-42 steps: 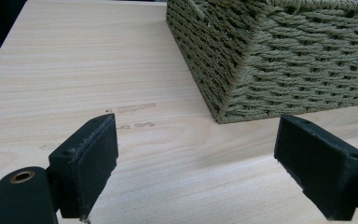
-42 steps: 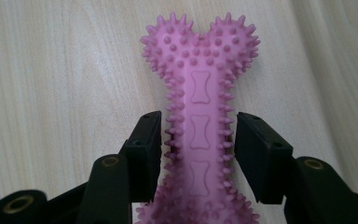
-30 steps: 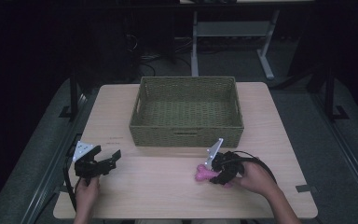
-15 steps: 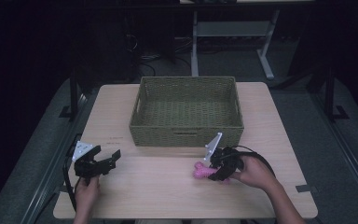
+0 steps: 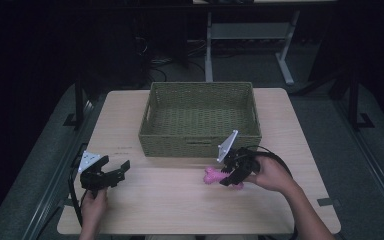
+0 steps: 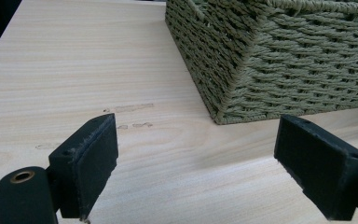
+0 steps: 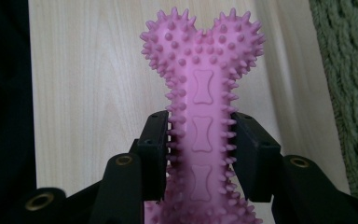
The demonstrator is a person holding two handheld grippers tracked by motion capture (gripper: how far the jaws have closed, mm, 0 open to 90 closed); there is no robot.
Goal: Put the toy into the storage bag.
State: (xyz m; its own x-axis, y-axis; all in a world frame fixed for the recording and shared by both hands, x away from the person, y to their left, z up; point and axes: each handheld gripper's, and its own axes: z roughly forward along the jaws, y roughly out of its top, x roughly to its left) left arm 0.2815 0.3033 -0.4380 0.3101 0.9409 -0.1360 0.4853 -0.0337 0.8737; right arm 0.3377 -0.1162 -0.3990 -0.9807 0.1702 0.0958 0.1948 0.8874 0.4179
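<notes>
A pink spiky bone-shaped toy (image 7: 202, 116) is clamped by its shaft between the black jaws of my right gripper (image 7: 199, 140), its knobbed end pointing away from the camera. In the high view the pink toy (image 5: 213, 175) hangs just above the tabletop, in front of the green woven basket (image 5: 200, 146), with my right gripper (image 5: 231, 174) shut on it. My left gripper (image 5: 121, 170) rests at the table's front left, jaws wide apart and nothing between them. In the left gripper view its pads (image 6: 89, 161) frame bare wood and the basket's near corner (image 6: 228, 100).
The light wooden table (image 5: 160, 210) carries the empty basket in its middle back. Faint smudges mark the wood (image 6: 130, 108) left of the basket corner. Table legs and cables stand in the dark beyond the far edge (image 5: 210, 55).
My right gripper has risen a little with the pink toy and shifted slightly towards the basket. The left gripper has stayed put.
</notes>
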